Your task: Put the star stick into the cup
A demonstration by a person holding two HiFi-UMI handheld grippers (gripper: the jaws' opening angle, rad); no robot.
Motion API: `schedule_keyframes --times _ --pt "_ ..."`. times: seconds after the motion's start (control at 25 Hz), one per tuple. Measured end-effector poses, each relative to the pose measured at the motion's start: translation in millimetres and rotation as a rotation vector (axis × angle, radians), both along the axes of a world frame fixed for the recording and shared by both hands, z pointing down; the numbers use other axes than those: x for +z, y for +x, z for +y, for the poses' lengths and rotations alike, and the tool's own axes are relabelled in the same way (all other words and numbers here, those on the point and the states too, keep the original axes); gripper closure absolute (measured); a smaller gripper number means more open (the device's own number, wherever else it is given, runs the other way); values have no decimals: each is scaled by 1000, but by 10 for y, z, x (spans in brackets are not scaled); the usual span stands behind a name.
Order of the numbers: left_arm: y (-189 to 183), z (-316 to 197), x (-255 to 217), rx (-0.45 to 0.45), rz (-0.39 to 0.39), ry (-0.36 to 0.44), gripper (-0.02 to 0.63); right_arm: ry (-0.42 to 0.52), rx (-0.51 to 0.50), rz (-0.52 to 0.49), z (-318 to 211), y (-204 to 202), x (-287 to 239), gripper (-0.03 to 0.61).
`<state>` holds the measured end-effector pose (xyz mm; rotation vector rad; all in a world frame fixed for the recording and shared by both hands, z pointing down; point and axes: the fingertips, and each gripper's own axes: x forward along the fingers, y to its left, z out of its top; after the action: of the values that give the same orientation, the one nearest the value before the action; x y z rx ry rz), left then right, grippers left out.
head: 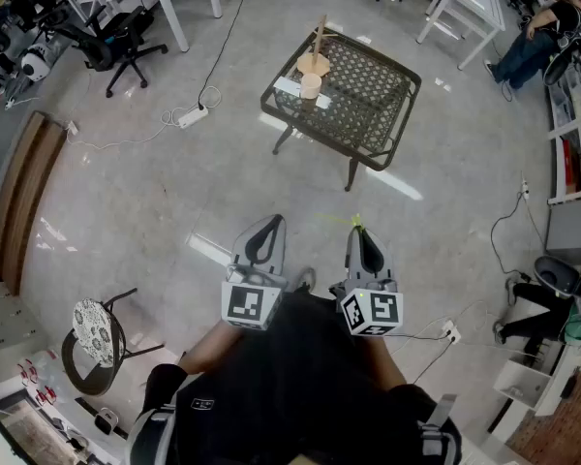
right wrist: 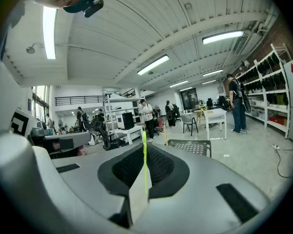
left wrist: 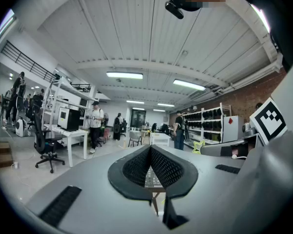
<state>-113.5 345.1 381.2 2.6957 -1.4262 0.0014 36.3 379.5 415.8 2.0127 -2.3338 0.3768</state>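
The yellow-green star stick is pinched in my right gripper, which is shut on it and held close to the body. In the right gripper view the star stick shows edge-on as a thin green line between the jaws. My left gripper hangs beside it, shut with nothing in it; from the left gripper view the star shows off to the right. The paper cup stands far ahead on the near left corner of a dark mesh table, next to a wooden stand.
Bare concrete floor lies between me and the mesh table. A power strip and cables trail at left. An office chair, a round patterned stool, white desks, shelves and a seated person ring the room.
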Motion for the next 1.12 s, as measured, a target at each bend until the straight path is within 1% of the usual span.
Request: schedule_keyframes --times 0.08,0.12,0.28,0.4,0.72,0.92,1.12 --pt "9 46 145 19 -36 -4 598 1 -1 -2 5 8 11 557" --pt "13 58 175 22 -40 -6 598 2 0 -3 10 13 15 557" --pt "23 53 74 -5 1 2 598 1 -1 -10 29 33 9 558" --pt "23 105 129 7 -34 -2 598 3 0 -18 62 36 9 557" --pt "132 144 88 -26 -3 -4 598 17 -8 -40 106 161 5 557" --pt "252 209 183 -18 -42 -11 598 19 -12 -42 151 309 32 557" --pt "423 238 137 -48 -41 -11 598 19 -20 -31 175 519 100 557"
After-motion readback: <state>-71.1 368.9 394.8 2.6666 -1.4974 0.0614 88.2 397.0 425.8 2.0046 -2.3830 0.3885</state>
